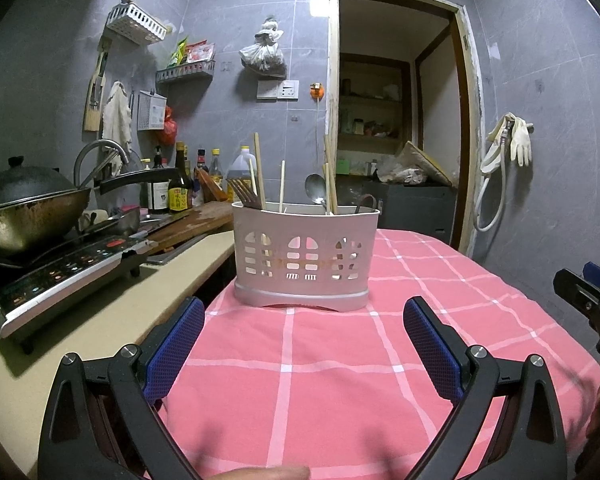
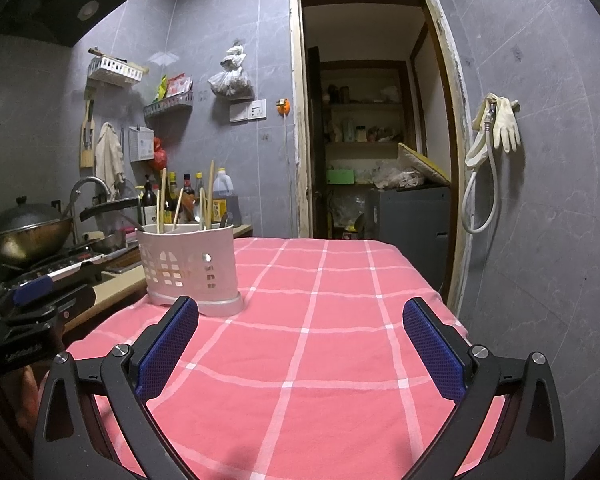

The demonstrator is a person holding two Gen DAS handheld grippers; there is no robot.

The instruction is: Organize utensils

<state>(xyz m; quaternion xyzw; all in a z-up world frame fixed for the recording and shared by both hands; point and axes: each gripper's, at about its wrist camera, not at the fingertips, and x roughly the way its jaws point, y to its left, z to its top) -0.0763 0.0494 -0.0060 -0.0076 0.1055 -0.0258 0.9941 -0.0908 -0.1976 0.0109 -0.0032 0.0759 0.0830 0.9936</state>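
While my left gripper (image 1: 304, 316) and right gripper (image 2: 300, 316) are hanging released — ribbed blue pads apart — the slotted white plastic caddy (image 1: 306, 254) is standing on checked pink cloth (image 1: 340, 360), holding wooden chopsticks (image 1: 259, 170) and a steel spoon (image 1: 315, 188).

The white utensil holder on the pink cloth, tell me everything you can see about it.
The utensil holder looks like white plastic, with arched and square cutouts in its curved front wall and a greyer base lip. It stands upright on the pink checked cloth, near the edge beside the counter. Chopsticks, a metal spoon and a dark slotted utensil stick out. Nothing grips it.
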